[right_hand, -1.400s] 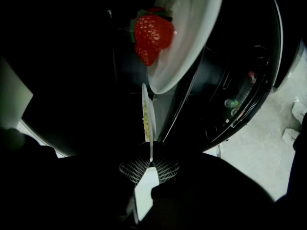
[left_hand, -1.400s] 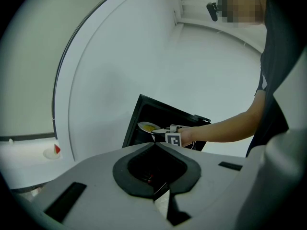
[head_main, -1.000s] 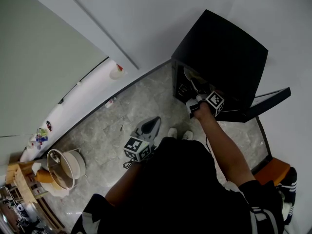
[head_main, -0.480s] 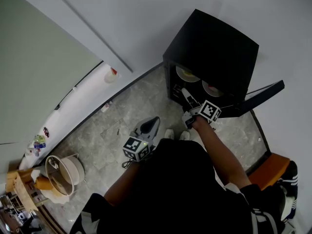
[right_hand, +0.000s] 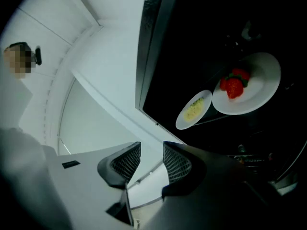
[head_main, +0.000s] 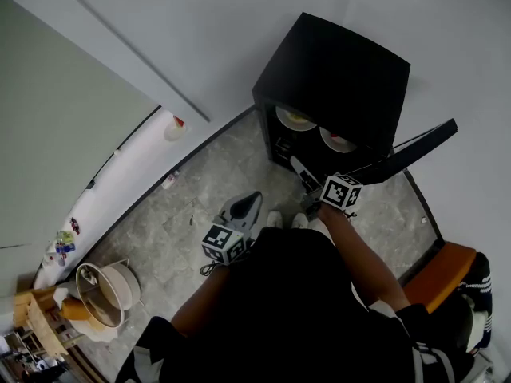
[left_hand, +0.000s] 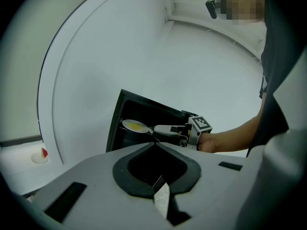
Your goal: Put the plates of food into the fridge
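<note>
Withdrawn since the earlier frames, the right gripper (head_main: 299,167) sits just outside the fridge (head_main: 343,62) at frame centre-right. Its jaws are apart with nothing between them (they have just been closing a little). Inside the fridge, the yellow-food plate (head_main: 295,119) and red-food plate (head_main: 338,140) rest side by side on a shelf. The left gripper (head_main: 249,202), lower centre, has its jaw tips together and holds nothing. The fridge door (head_main: 415,150) stands open.

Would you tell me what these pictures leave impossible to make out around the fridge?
Fridge lower interior: right gripper view, too dark.
Yellow food: every view, too small to identify.
Fridge door inner side: head view, seen edge-on.
Small items by the left wall: head view, too small.
</note>
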Available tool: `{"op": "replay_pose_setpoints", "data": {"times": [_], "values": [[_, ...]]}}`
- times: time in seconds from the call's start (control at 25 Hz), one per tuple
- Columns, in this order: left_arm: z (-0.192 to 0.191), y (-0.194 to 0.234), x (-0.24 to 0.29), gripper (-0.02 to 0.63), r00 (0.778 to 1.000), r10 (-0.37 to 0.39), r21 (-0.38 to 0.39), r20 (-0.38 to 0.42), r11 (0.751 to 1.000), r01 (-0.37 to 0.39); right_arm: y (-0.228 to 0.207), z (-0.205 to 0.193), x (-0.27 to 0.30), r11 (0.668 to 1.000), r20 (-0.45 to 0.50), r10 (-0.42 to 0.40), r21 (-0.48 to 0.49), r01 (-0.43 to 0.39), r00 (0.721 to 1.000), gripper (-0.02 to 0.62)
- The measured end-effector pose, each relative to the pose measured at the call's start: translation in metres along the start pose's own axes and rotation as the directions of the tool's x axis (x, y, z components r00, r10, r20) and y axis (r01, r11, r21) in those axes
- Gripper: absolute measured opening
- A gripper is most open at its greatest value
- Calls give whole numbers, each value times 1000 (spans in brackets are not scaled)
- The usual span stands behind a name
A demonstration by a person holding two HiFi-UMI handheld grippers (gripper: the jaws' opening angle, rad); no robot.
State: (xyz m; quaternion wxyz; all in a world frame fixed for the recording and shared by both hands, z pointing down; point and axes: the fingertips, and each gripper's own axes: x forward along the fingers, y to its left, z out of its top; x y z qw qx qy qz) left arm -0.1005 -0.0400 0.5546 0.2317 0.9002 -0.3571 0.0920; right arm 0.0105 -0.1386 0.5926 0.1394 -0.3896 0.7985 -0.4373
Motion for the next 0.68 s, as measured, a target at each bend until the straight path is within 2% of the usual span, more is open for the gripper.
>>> {"op": "replay_pose_setpoints", "data": {"times": [0.16, 0.32, 0.68], "values": [[-1, -4, 3, 22, 1000, -5, 8, 1, 1000, 5, 9, -1, -11, 989, -29, 5, -146, -9, 1000, 159], [0, -8, 6, 22, 1000, -7, 18, -1, 1000, 7, 26, 4, -25, 954, -9, 17, -298, -19, 1000, 158], [6, -24, 20, 21, 1000, -20, 37, -7, 999, 20, 56, 7, -56, 882, 18, 53, -469, -38, 998, 158]]}}
